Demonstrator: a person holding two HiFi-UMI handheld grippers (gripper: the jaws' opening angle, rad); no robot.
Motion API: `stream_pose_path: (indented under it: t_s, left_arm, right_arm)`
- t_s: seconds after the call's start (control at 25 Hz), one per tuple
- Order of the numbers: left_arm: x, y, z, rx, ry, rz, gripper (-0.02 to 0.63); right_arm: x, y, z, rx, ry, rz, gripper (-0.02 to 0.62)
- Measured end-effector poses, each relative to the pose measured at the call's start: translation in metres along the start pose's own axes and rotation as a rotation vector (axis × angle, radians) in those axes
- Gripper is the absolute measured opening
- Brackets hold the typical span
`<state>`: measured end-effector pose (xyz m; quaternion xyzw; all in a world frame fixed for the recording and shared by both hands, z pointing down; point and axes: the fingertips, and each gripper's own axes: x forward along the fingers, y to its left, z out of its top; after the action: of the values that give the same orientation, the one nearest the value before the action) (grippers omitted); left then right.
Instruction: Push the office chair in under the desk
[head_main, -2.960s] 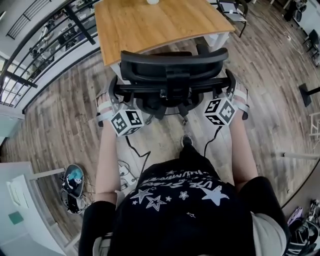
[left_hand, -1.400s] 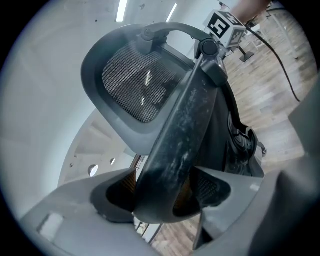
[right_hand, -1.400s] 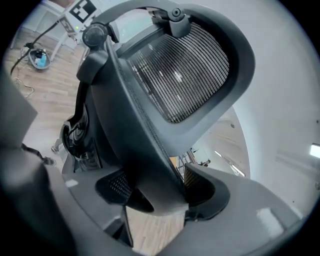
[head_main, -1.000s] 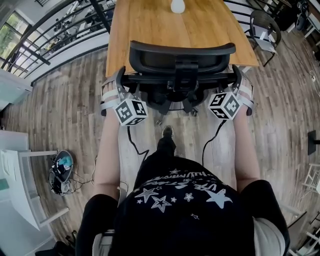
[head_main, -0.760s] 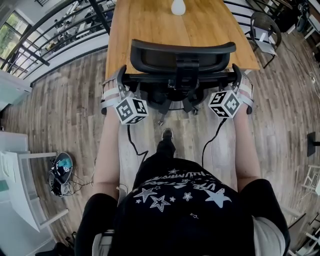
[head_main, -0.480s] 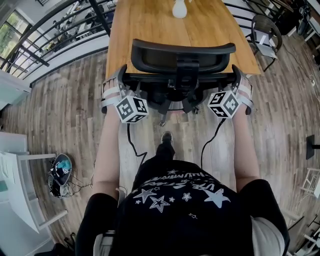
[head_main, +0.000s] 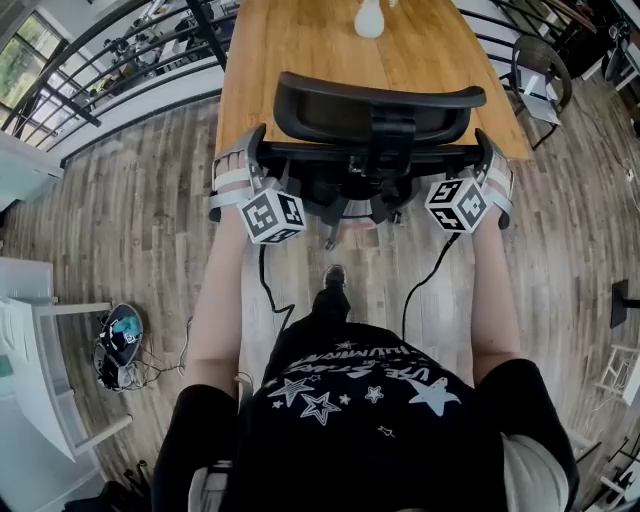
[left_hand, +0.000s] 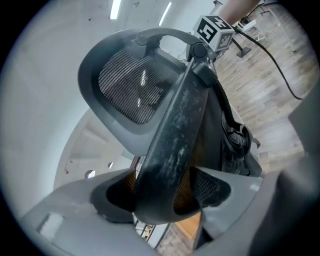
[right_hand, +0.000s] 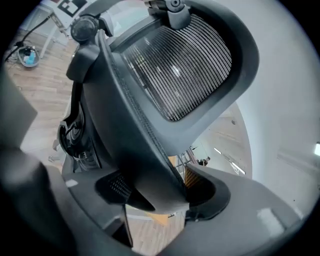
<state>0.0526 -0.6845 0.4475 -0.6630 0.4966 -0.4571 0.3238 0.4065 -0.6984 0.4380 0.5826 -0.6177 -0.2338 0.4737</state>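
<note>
The left gripper and right gripper each clamp the curved black frame of the mesh-backed chair, facing the wooden desk.

A: Where did the chair stand?
B: At the near edge of the bench, its back toward the person.
A: And the grippers?
B: The left gripper was on the back's left edge, the right gripper on its right edge, frame between each pair of jaws.
</note>
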Motion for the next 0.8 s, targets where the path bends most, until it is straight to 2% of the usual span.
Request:
stream_pose_path:
  t_s: [0.4,0.6,0.8]
  left_arm:
    - [-0.001,-0.0016,0.0007,0.007,-0.008,0.004,0.341]
    - [0.0009,-0.003,-0.0004,0.016,-0.008,0.003,0.341]
    - [-0.0017,-0.0041,0.0008,0.003,-0.032,-0.047,0.341]
  right_arm:
    - [0.0021,0.0008,-0.0007,0.002,0.001,-0.005,0.307]
    - [0.0025,0.0034,-0.0021,-0.004,0.009,0.025,0.305]
    - [0.0016,0.0028,-0.0024,-0.008,0.028,0.052,0.305]
